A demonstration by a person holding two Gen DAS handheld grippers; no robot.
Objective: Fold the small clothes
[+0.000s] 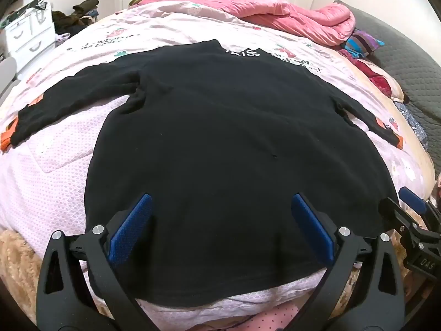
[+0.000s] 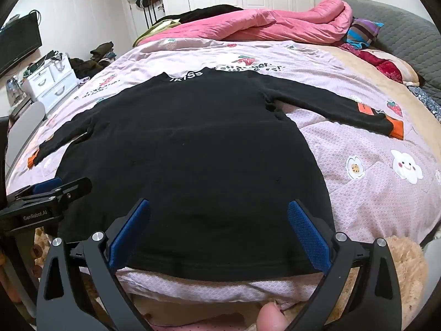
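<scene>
A small black long-sleeved top (image 1: 220,143) (image 2: 193,149) lies flat on the pink bed cover (image 1: 55,182) (image 2: 372,193), collar at the far end, both sleeves spread sideways with orange cuffs (image 1: 7,138) (image 2: 397,128). My left gripper (image 1: 220,201) hovers wide open over the near hem, left of centre, its blue pads (image 1: 132,229) apart with nothing pinched. My right gripper (image 2: 219,207) is open the same way over the hem's right part. Each gripper shows at the edge of the other view: the right gripper (image 1: 413,207), the left gripper (image 2: 52,187).
A bunched pink quilt (image 1: 289,13) (image 2: 275,24) and mixed clothes lie at the far end of the bed. A grey headboard (image 2: 408,35) rises on the right, a white drawer unit (image 2: 52,82) stands left. A tan fluffy blanket (image 2: 402,264) hangs at the near edge.
</scene>
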